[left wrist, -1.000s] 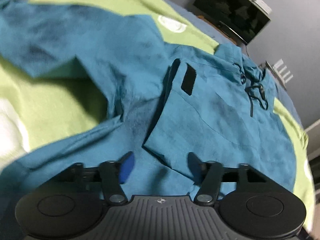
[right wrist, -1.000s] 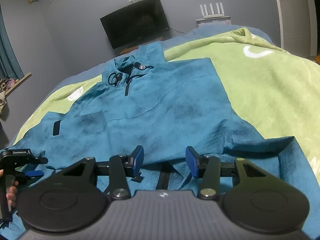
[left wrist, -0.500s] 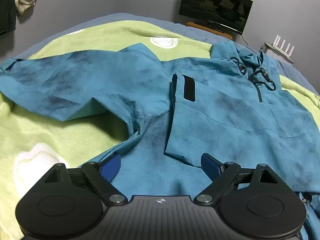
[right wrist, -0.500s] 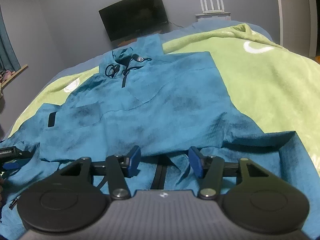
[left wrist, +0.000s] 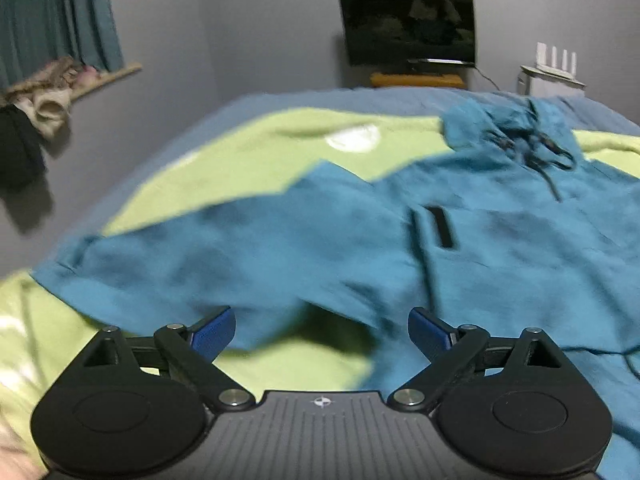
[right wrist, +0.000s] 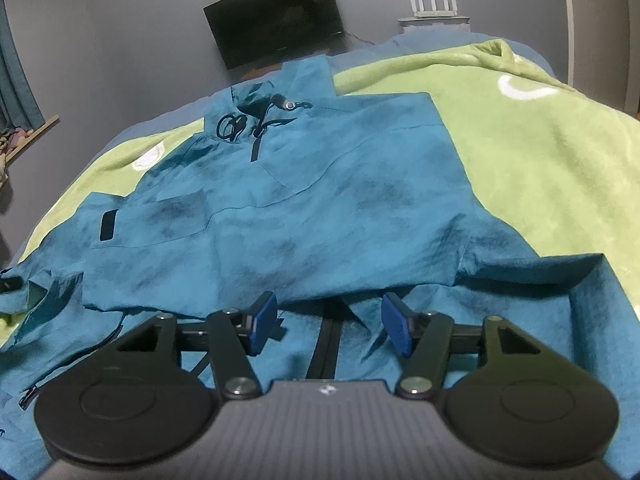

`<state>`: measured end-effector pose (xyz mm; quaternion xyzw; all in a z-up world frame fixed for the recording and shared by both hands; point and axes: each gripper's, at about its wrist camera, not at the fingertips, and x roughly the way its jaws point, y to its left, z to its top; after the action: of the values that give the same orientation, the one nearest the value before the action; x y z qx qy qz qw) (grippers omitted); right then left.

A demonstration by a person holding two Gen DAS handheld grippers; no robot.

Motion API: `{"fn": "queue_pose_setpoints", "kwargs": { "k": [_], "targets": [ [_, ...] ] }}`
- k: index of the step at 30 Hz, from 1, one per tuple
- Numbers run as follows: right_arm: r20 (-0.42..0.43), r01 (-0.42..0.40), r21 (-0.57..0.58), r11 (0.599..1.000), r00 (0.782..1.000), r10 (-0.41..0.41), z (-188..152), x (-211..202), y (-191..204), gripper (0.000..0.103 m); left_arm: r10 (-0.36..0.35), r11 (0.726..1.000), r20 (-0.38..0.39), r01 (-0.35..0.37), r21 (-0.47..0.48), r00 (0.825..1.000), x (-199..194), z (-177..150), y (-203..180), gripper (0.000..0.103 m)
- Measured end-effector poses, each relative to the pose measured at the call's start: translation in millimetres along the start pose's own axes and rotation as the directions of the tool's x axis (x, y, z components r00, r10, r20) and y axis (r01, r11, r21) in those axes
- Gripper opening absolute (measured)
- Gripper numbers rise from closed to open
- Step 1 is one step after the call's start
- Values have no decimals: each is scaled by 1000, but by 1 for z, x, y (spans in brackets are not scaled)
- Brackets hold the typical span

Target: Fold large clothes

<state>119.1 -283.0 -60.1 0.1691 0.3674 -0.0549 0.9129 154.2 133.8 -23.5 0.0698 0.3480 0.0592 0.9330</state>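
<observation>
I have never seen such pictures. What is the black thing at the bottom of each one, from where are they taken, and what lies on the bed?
No robot is here. A person holds a hand tool in each hand, and each tool has two fingers with blue pads. A wide-angle camera sits on each tool and looks forward along its fingers, so the black body at the bottom of each picture is the tool itself.

One picture comes from the left gripper, the other from the right gripper.

On the bed lies a green blanket, and on it a blue jacket, partly folded, with a black drawstring at the collar. A TV stands at the wall behind.

Nothing is held. The fingers of both grippers are opening, with nothing pressed between the pads; the jacket only lies beneath them.
</observation>
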Motion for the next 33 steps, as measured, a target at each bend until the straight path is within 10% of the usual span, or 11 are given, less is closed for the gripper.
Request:
{"fn": "queue_pose_setpoints", "kwargs": {
  "k": [12, 23, 33],
  "targets": [
    [-12, 19, -35, 999, 1000, -19, -1, 1, 7, 58, 204, 955, 41, -189, -228, 978, 7, 56, 157, 101],
    [-63, 26, -76, 997, 998, -31, -3, 11, 14, 58, 251, 933, -218, -296, -205, 943, 107, -12, 177, 97],
    [-120, 11, -119, 993, 992, -26, -4, 26, 21, 58, 228, 873, -191, -287, -394, 955, 146, -29, 198, 88]
  ]
}}
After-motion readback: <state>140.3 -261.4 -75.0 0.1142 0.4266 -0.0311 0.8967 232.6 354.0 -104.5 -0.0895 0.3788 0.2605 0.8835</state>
